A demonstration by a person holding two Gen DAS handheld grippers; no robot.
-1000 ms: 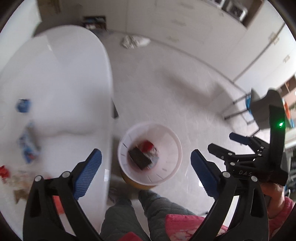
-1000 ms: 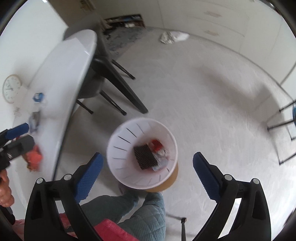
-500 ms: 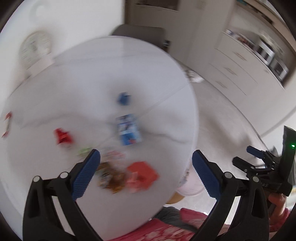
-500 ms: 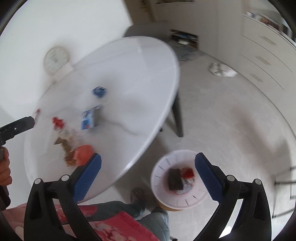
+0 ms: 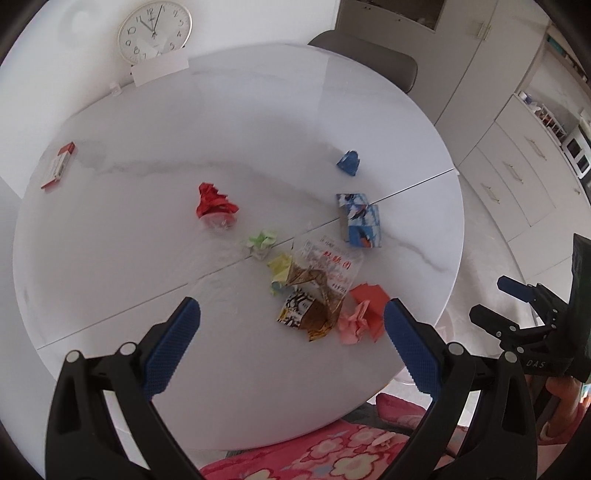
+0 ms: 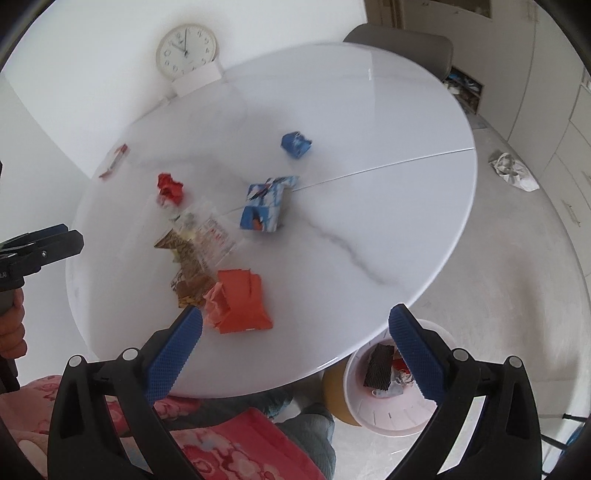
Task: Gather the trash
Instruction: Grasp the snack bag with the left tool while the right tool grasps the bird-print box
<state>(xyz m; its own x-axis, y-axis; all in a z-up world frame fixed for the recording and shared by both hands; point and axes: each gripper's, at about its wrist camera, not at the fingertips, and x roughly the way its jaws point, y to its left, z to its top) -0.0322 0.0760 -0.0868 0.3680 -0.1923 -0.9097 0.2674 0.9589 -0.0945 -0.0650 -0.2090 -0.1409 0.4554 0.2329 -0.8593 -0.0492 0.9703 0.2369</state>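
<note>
Scraps of trash lie on a round white table (image 5: 147,129): a red crumpled paper (image 5: 215,202), a blue wad (image 5: 348,162), a blue-and-white carton (image 5: 359,219), a green-white wad (image 5: 261,242), a printed plastic wrapper (image 5: 325,275) and an orange-red folded paper (image 6: 242,301). My left gripper (image 5: 291,345) hangs open above the table's near part, nothing between its fingers. My right gripper (image 6: 295,354) is open too, over the table's near edge. A white bin (image 6: 388,410) holding a dark wrapper and scraps stands on the floor under that edge.
A red-and-white flat packet (image 5: 59,166) lies at the table's far left. A clock (image 5: 155,29) leans on the wall behind. A grey chair (image 5: 369,62) stands at the far side. Crumpled white cloth (image 6: 513,173) lies on the floor. White cabinets (image 5: 517,177) line the right.
Both grippers have swung up from looking down into the bin to facing the table top with its trash. Both stay open and empty.
</note>
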